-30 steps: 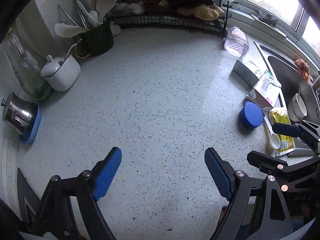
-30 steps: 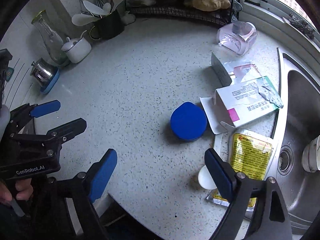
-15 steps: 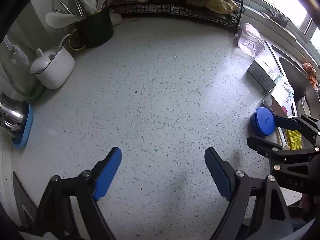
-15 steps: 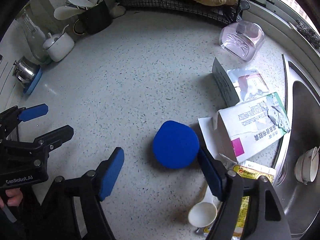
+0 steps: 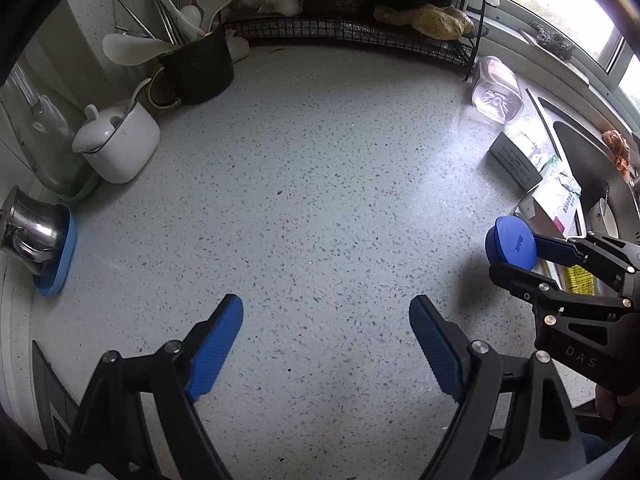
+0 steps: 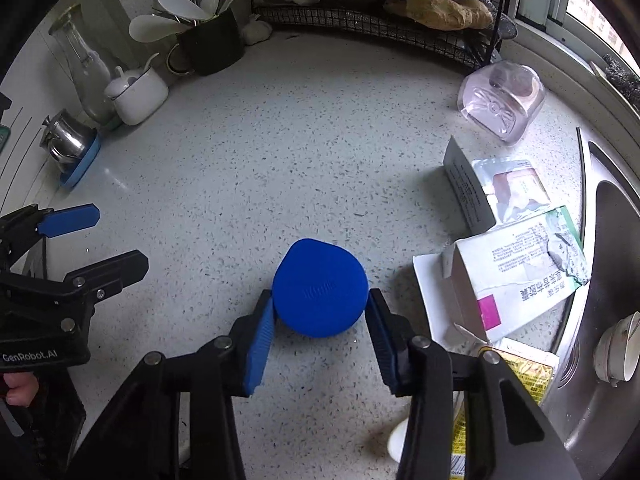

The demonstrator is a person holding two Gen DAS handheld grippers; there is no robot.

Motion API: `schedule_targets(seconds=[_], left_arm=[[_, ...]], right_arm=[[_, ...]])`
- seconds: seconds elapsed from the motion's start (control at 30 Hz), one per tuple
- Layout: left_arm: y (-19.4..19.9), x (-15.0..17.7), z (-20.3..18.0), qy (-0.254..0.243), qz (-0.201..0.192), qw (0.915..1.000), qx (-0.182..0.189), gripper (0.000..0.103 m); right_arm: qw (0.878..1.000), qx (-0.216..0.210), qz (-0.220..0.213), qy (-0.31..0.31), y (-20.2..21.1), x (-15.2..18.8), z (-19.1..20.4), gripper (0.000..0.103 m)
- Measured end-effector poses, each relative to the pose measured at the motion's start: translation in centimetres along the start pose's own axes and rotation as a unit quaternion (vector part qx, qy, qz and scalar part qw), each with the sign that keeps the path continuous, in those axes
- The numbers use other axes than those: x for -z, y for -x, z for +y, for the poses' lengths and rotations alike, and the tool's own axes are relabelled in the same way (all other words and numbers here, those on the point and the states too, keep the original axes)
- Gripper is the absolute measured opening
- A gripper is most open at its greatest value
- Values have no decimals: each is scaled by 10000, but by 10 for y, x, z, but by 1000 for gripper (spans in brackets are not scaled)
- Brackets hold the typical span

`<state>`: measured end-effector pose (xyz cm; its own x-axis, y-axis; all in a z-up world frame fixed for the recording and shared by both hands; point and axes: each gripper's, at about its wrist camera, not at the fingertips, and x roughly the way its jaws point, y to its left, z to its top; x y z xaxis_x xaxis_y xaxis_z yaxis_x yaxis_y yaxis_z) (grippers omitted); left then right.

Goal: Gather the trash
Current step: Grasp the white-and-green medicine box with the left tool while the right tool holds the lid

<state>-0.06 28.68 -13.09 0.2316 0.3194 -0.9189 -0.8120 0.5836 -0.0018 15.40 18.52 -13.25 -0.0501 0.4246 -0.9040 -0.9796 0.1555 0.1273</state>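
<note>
A round blue lid-like box (image 6: 320,284) lies flat on the speckled counter. My right gripper (image 6: 320,312) straddles it from the near side; its jaws are closing, and both blue pads touch the box's rim. The left wrist view shows the same box (image 5: 510,242) at the tips of the right gripper (image 5: 516,256). My left gripper (image 5: 326,332) is open over bare counter, nothing between its fingers. To the right of the box lie a torn white carton (image 6: 516,272), a yellow packet (image 6: 524,372), a pink pouch (image 6: 516,188) and a white plastic spoon (image 6: 398,440).
A steel sink (image 6: 600,320) with a cup in it lies at the right edge. A clear pink container (image 6: 504,100) stands by the wire rack (image 6: 380,24). A utensil pot (image 5: 196,68), white jar (image 5: 120,148) and steel pot (image 5: 28,232) line the left.
The right gripper slid left until the blue box came between its fingers, and the jaws narrowed from wide apart onto its rim. The left gripper stayed open and barely moved.
</note>
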Motion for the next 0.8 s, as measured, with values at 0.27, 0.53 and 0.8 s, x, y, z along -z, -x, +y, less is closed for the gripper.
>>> schedule_targets(seconds=[0.27,0.53,0.8], left_arm=[[10,-28,-50,-588,-165,9969,498,84],[-7,-66,-134,-1654,-58,9799,1116,84],[-36,-85,-197,-2594,401,9501,1683,84]], right_arm=[[9974,434,-476,-326,46,6,-40,43],[9839,1048,-568,-1333,73,40,-103,43],[9646,1428,-532,-2152,80,58,-142,43]])
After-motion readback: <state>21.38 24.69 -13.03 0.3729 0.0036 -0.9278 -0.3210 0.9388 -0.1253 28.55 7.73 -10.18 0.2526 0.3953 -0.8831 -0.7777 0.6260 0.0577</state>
